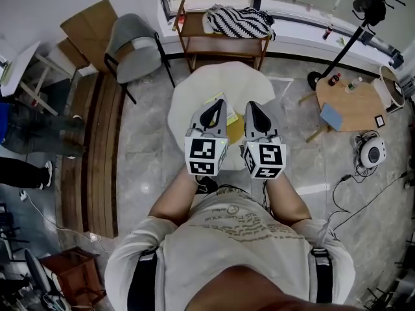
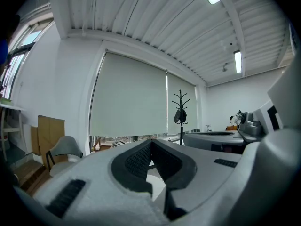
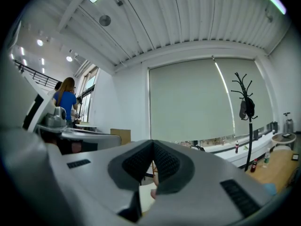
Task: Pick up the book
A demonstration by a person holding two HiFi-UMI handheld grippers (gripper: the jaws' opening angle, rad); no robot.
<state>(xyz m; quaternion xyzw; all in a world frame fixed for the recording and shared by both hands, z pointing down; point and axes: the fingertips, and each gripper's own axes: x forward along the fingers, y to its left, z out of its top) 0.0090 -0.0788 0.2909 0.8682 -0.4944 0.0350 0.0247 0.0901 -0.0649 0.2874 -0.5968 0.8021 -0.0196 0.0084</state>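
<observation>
The book [image 1: 231,119], yellow with a pale cover edge, lies on a round white table [image 1: 194,89] straight ahead of me. It is partly hidden behind both grippers. My left gripper [image 1: 217,106] hovers over the book's left part, its tips together and nothing between them. The right gripper [image 1: 253,107] hangs just right of the book, also shut and empty. In the left gripper view the dark pads [image 2: 136,161] meet at their tips. The right gripper view shows its pads [image 3: 165,163] meeting the same way. Both grippers point level toward the window wall.
A grey chair [image 1: 133,41] stands to the far left of the table, and a wooden shelf [image 1: 224,44] with a striped cushion stands behind it. A low wooden table [image 1: 353,102] with bottles, a coat stand [image 1: 363,18] and floor cables lie right. A person [image 1: 26,135] stands at left.
</observation>
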